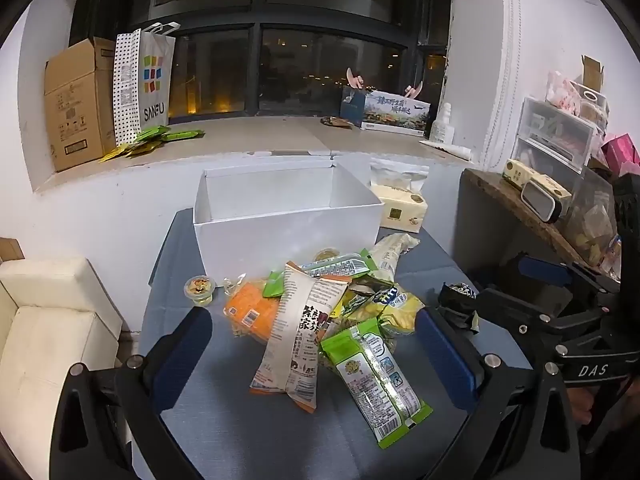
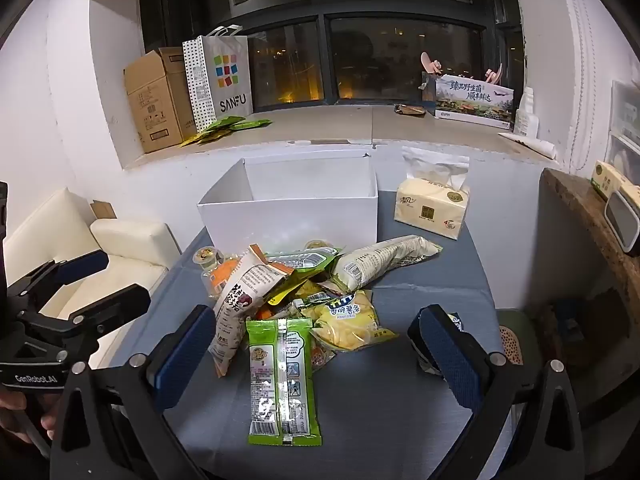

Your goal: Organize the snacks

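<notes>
A heap of snack packets lies on the grey table (image 2: 400, 400) in front of an open white box (image 1: 280, 216) (image 2: 292, 216). Nearest is a green packet (image 1: 376, 376) (image 2: 282, 376), with a yellow chip bag (image 1: 396, 304) (image 2: 348, 320), a white-and-orange packet (image 1: 298, 332) (image 2: 240, 300) and a long pale bag (image 2: 384, 260) behind it. A jelly cup (image 1: 199, 290) stands left of the heap. My left gripper (image 1: 316, 344) (image 2: 120, 276) hovers open over the pile's near side. My right gripper (image 2: 316, 352) (image 1: 504, 280) is open too, straddling the green packet without touching it.
A small dark packet (image 2: 456, 324) lies by the right finger. A tissue pack (image 2: 432, 208) sits right of the box. A white sofa (image 1: 48, 320) stands left of the table, a wooden shelf (image 2: 580, 208) with clutter at right. The window sill holds a cardboard box (image 1: 76, 104) and a paper bag (image 1: 144, 80).
</notes>
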Demonstrator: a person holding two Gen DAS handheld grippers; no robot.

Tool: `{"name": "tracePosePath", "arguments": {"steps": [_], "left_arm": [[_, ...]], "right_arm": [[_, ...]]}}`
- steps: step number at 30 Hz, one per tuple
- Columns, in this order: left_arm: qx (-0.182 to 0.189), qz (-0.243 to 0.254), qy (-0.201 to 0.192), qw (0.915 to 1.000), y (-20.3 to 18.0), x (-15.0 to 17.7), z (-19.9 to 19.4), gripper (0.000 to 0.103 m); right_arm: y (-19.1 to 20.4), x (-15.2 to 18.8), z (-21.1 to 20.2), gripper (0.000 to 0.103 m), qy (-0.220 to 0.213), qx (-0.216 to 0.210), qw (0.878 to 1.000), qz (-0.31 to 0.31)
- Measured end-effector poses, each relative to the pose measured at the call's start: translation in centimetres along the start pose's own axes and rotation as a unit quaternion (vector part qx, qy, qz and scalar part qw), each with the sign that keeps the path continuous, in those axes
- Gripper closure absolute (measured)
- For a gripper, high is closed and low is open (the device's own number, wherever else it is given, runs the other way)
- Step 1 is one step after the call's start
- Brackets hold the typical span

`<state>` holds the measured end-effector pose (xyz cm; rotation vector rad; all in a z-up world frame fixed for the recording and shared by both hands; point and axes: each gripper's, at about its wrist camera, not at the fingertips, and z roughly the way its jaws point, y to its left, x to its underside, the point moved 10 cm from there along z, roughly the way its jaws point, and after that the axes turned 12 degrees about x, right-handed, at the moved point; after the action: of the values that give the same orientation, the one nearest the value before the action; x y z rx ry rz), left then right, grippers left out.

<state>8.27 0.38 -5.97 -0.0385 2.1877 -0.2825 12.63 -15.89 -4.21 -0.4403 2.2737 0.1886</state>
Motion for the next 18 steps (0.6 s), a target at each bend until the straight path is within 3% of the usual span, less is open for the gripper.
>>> {"name": "tracePosePath", "arguments": {"steps": [18], "left_arm": [[0.008, 0.001, -0.006, 0.9999, -0.19, 0.08, -0.25, 0.0]], "right_arm": [[-0.13, 0.04, -0.08, 0.0, 0.0, 0.001, 1.0, -0.002]]}}
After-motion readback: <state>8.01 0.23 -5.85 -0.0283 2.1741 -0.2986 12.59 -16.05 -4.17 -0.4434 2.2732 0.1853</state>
